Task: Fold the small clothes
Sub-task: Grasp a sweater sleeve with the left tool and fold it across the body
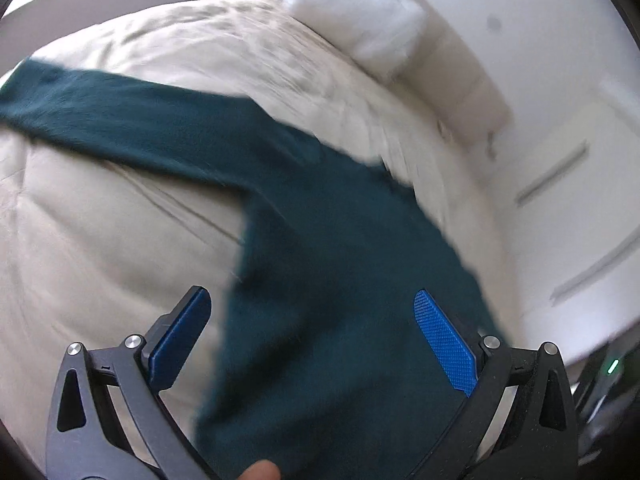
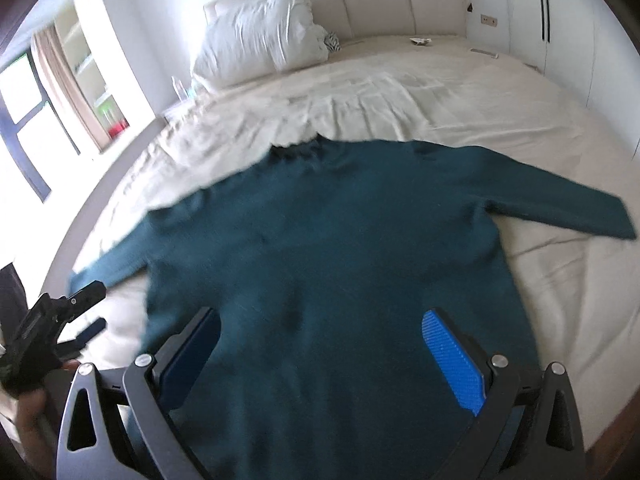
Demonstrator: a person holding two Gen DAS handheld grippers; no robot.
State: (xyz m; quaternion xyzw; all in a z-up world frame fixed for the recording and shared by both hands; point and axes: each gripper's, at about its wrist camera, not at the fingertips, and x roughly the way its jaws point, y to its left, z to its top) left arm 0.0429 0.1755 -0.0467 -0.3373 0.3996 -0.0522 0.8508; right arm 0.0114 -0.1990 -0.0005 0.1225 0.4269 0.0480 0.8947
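A dark teal long-sleeved sweater [image 2: 328, 248] lies spread flat on the cream bed [image 2: 440, 92], collar toward the headboard, both sleeves stretched out sideways. My right gripper [image 2: 320, 344] is open and empty, hovering over the sweater's lower body near the hem. My left gripper [image 1: 312, 332] is open and empty above the sweater's [image 1: 328, 248] lower left side, one finger over the sheet, the other over the fabric. The left gripper also shows in the right wrist view [image 2: 86, 312], beside the left sleeve end. The left wrist view is blurred.
White pillows [image 2: 260, 36] lean on the padded headboard [image 2: 360, 0]. Small items lie by the far right of the bed [image 2: 420, 41]. A window and shelves [image 2: 80, 80] stand on the left, white wardrobe doors [image 2: 560, 20] on the right.
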